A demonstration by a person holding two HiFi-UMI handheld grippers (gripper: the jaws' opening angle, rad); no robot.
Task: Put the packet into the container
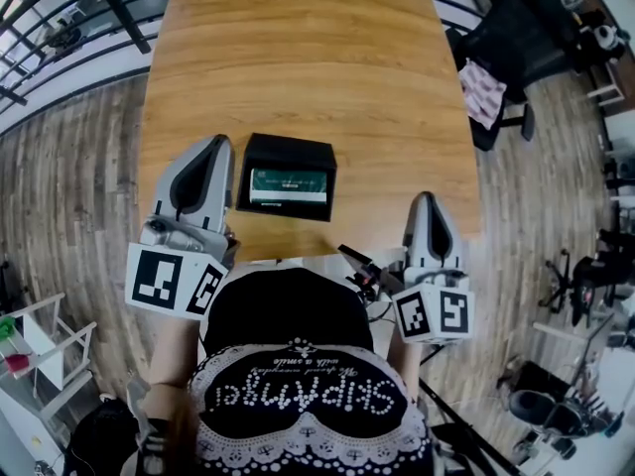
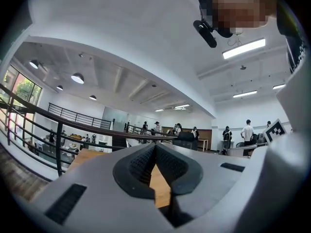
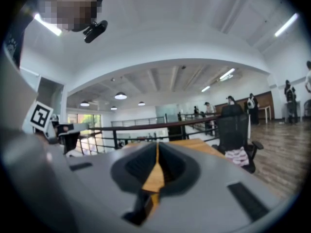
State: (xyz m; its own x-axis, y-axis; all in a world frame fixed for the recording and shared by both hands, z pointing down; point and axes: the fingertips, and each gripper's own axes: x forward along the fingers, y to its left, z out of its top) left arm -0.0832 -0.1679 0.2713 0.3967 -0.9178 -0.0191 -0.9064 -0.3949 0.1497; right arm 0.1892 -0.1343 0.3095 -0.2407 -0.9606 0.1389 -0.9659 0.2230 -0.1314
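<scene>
A black rectangular container point(image 1: 290, 147) sits on the wooden table point(image 1: 308, 58) near its front edge. A green packet point(image 1: 288, 183) lies flat inside it. My left gripper point(image 1: 213, 145) rests just left of the container, shut, with nothing between its pads. My right gripper point(image 1: 425, 201) hangs over the table's front right edge, well to the right of the container, shut and empty too. In the left gripper view the left gripper point(image 2: 155, 147) points slightly upward, with only a sliver of tabletop showing below the touching tips. The right gripper view shows the right gripper point(image 3: 157, 144) in the same pose.
A black office chair point(image 1: 516, 38) with a pink cloth point(image 1: 483, 92) stands right of the table. A railing point(image 1: 60, 28) runs along the far left. A white rack point(image 1: 40, 355) stands at the lower left. Several people stand far off in the room.
</scene>
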